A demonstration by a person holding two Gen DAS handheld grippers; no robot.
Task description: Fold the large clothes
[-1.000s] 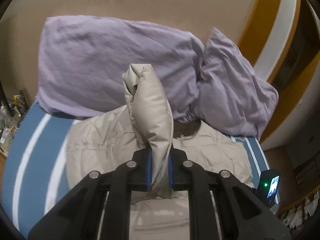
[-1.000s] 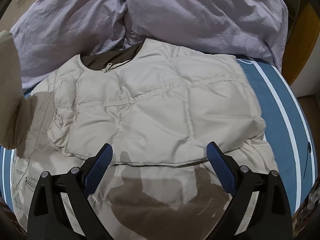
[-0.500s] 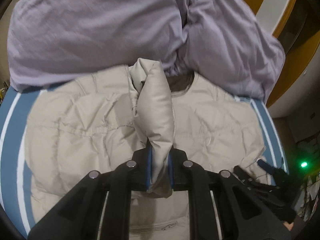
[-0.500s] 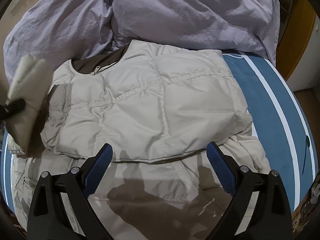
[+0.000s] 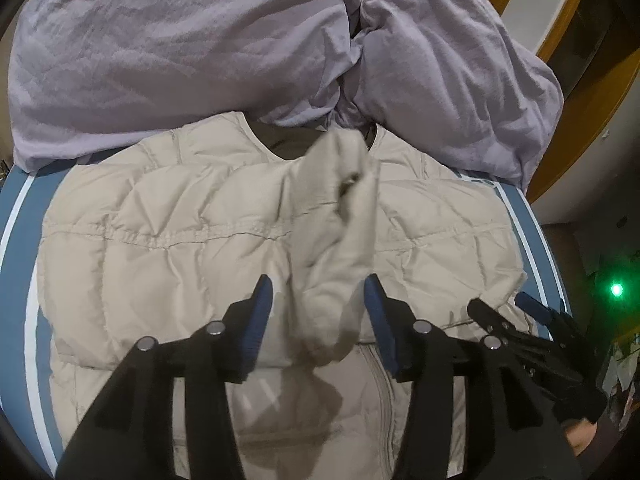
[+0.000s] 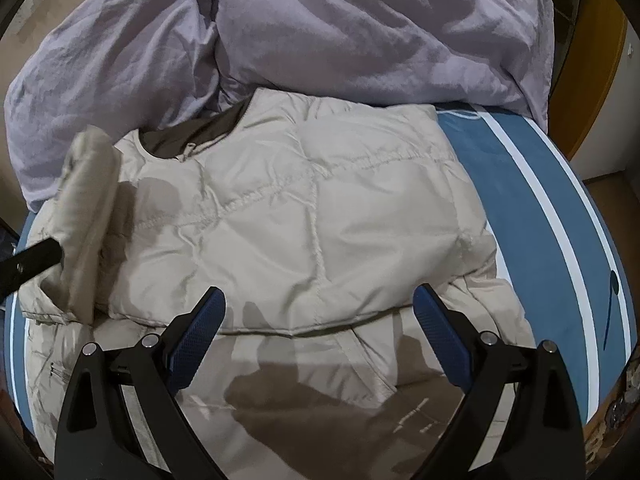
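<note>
A beige quilted puffer jacket (image 5: pixel 160 232) lies spread on the bed, collar toward the pillows; it also shows in the right wrist view (image 6: pixel 320 216). My left gripper (image 5: pixel 320 300) is open, and the jacket's sleeve (image 5: pixel 340 240) hangs loose and blurred between its blue pads, above the jacket's middle. In the right wrist view the sleeve (image 6: pixel 84 208) is at the left with the left gripper's black finger beside it. My right gripper (image 6: pixel 316 312) is open and empty above the jacket's lower half, and it shows at the right in the left wrist view (image 5: pixel 532 328).
Two lilac pillows (image 5: pixel 180 48) (image 6: pixel 380 28) lie at the head of the bed, against the jacket's collar. The bedsheet (image 6: pixel 520 184) is blue with white stripes. An orange-and-white wall edge (image 5: pixel 560 20) stands at the right.
My left gripper carried the sleeve over the jacket's middle, lowered it, and opened. The sleeve has slipped free of the pads and is dropping. The right gripper hardly moved.
</note>
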